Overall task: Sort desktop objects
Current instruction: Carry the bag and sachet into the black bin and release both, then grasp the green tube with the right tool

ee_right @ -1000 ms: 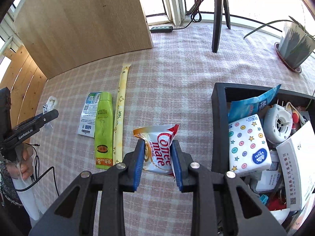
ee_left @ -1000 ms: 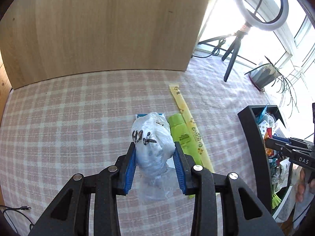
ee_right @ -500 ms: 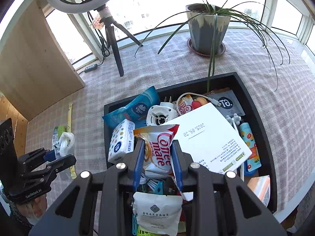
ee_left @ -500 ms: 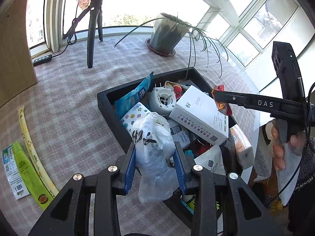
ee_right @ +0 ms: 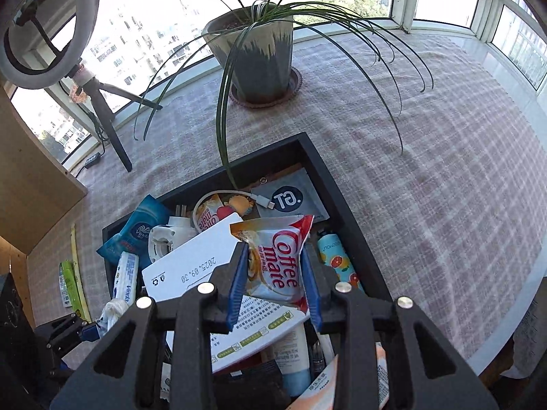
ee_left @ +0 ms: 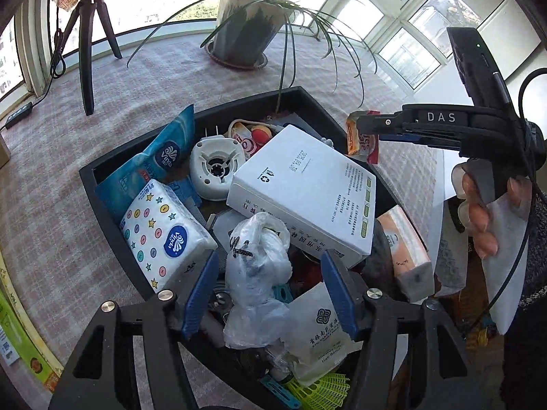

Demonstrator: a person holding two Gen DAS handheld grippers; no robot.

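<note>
My left gripper [ee_left: 269, 256] hangs over the black bin [ee_left: 107, 212], its jaws opening. The crumpled clear plastic bag [ee_left: 256, 273] sits between the blue pads with a gap on each side, resting on the bin's contents. My right gripper [ee_right: 273, 247] is above the same bin [ee_right: 342, 205], its jaws opening. The red and white Coffee mate packet [ee_right: 277, 263] still touches both pads. The left wrist view shows the right gripper [ee_left: 372, 126] from the side, with the packet [ee_left: 362, 136] hanging in it.
The bin is crowded: a white box [ee_left: 301, 188], a starred tissue pack [ee_left: 160, 232], a white plug, a blue pouch. A potted plant [ee_right: 253, 51] and a ring-light tripod [ee_right: 102, 109] stand behind it. A green tube [ee_right: 68, 283] lies on the checked cloth.
Both grippers swung from the open cloth to above the bin. The left jaws spread wide and let go of the plastic bag. The right jaws widened a little around the packet.
</note>
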